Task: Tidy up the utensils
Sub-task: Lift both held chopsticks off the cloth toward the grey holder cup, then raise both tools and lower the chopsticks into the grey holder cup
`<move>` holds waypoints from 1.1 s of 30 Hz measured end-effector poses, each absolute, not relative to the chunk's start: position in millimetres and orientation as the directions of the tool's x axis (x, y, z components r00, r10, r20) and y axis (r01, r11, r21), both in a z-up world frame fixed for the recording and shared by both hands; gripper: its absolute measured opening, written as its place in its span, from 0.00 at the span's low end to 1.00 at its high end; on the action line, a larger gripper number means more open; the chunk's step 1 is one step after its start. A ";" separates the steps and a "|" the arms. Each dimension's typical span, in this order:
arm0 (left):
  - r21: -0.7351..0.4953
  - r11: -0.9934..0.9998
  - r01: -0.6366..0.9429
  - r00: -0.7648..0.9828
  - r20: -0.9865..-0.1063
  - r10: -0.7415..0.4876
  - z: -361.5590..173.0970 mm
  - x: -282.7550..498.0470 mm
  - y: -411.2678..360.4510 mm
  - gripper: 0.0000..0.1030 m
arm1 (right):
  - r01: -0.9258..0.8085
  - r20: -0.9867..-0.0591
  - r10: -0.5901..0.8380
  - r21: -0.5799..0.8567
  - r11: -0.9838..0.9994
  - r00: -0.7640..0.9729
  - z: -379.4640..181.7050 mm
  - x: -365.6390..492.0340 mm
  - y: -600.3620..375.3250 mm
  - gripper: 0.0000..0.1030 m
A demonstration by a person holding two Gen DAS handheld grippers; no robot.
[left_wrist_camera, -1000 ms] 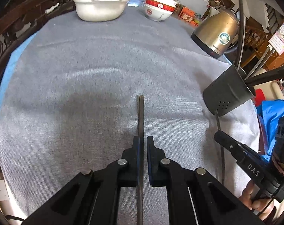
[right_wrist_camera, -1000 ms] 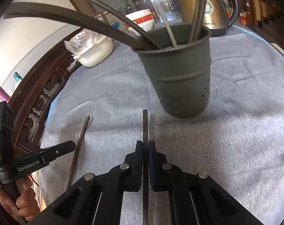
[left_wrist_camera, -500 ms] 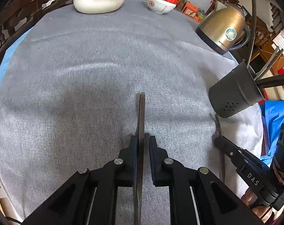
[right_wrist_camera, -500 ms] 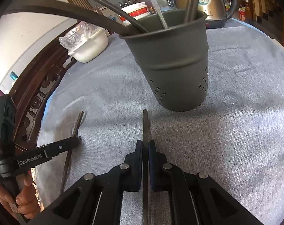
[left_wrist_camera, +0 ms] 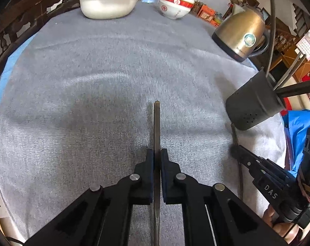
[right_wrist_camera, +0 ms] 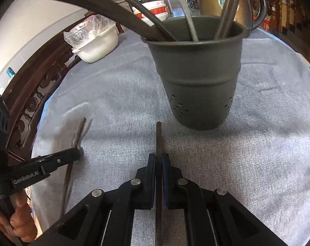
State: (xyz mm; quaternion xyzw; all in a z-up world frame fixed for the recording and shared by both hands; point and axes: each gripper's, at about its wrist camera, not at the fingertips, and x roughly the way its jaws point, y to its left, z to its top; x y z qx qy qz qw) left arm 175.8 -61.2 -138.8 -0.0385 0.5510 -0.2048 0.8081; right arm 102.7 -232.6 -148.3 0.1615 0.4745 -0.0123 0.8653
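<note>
My left gripper has a thin dark chopstick between its pads, the jaws closing on it; the stick's tip points ahead over the grey cloth. My right gripper is shut on a second dark chopstick, whose tip ends just short of the dark grey perforated utensil holder. Several long utensils stand in the holder. In the left wrist view the holder is at the right, with the right gripper below it. In the right wrist view the left gripper is at the left.
A white bowl with a plastic bag, stacked red-and-white bowls and a gold kettle stand at the table's far side. A carved wooden chair back rims the left edge. Blue plastic lies off the right edge.
The left jaws loosened slightly around their chopstick, then closed again. In the right wrist view the holder has come closer and fills more of the view.
</note>
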 end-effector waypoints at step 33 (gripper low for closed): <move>-0.225 0.908 0.352 0.642 -0.648 -0.410 14.1 95.1 -36.3 0.05 | -0.101 -0.397 0.199 0.254 0.962 0.896 3.7 11.2 -188.3 0.06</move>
